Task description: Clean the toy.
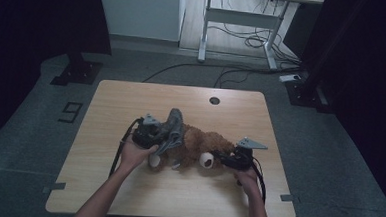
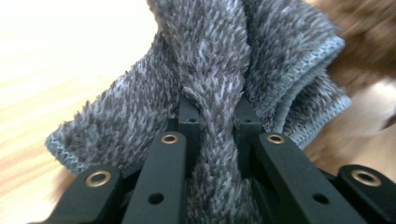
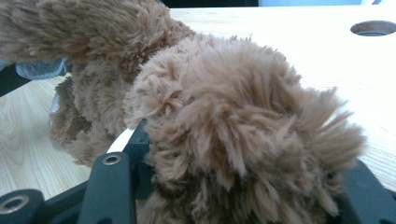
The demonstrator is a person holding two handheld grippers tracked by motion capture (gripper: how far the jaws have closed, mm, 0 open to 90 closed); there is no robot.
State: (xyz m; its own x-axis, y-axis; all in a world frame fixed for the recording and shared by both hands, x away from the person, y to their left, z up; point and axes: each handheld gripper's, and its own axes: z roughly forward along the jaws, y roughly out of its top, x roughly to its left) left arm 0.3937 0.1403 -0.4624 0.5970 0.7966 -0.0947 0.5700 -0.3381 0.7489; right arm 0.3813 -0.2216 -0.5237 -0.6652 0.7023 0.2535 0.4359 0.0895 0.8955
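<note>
A dim room with a grey floor (image 1: 328,160); a white desk frame (image 1: 245,21) and loose cables (image 1: 249,41) stand at the far wall. In the foreground, a light wooden table (image 1: 126,195) with a round grommet hole (image 1: 214,100) near its far edge.

Left: the left hand (image 1: 134,154) holds the left gripper (image 1: 147,133) at the left end of a brown plush toy (image 1: 202,141), which lies at mid-table. A grey fuzzy cloth (image 1: 172,127) drapes over the toy's left part and rises to a peak above it. In the left gripper view the left gripper's (image 2: 212,123) two black jaws are closed on a bunched fold of the cloth (image 2: 210,60), which runs up between them; the cloth's knitted hem shows at right, with brown fur blurred behind it.

Centre: the toy's pale foot pads (image 1: 207,161) face the near edge of the table.

Right: the right hand (image 1: 247,177) holds the right gripper (image 1: 228,159) against the toy's right end. In the right gripper view the right gripper (image 3: 233,154) has thick brown fur (image 3: 243,116) bulging between its jaws and hiding the right one, which are clamped on the toy; the hole (image 3: 373,28) appears beyond.
</note>
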